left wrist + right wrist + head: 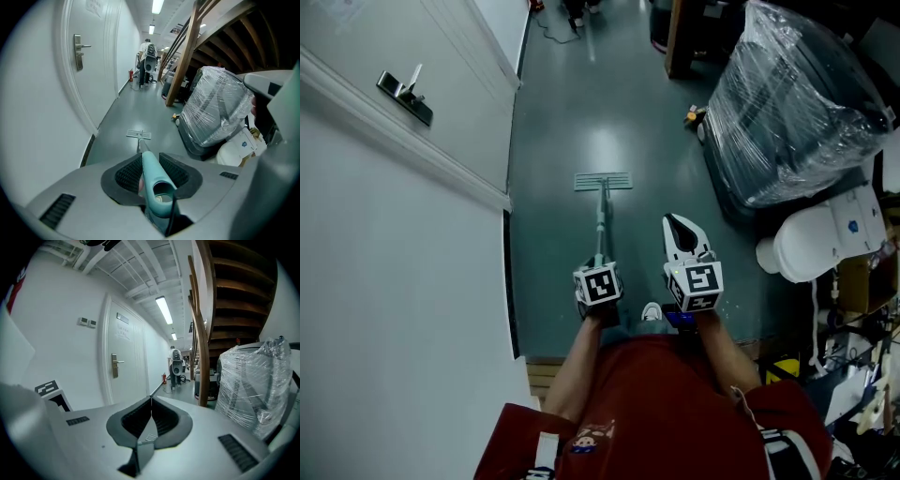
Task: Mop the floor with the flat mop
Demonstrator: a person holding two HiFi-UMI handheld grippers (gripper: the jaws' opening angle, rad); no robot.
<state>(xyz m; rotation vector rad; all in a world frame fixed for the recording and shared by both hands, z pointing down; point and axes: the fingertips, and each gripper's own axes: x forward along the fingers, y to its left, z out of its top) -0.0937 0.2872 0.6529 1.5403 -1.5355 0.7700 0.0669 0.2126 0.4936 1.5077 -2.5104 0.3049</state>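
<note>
Teal plastic forms the grip of the flat mop, and the left gripper has its jaws clamped on that grip's very end. From there the pole runs ahead and down to the mop head, which lies flat on the grey-green floor mid-corridor, between the white wall's skirting and the plastic-wrapped bundle. The right gripper hangs just beside, jaws pressed together on nothing. I'd judge the mop light and its pole stiff but long, so a hold at one end gives poor leverage, and the smooth grip may twist in the pads. A second hold lower down the pole would steady it.
</note>
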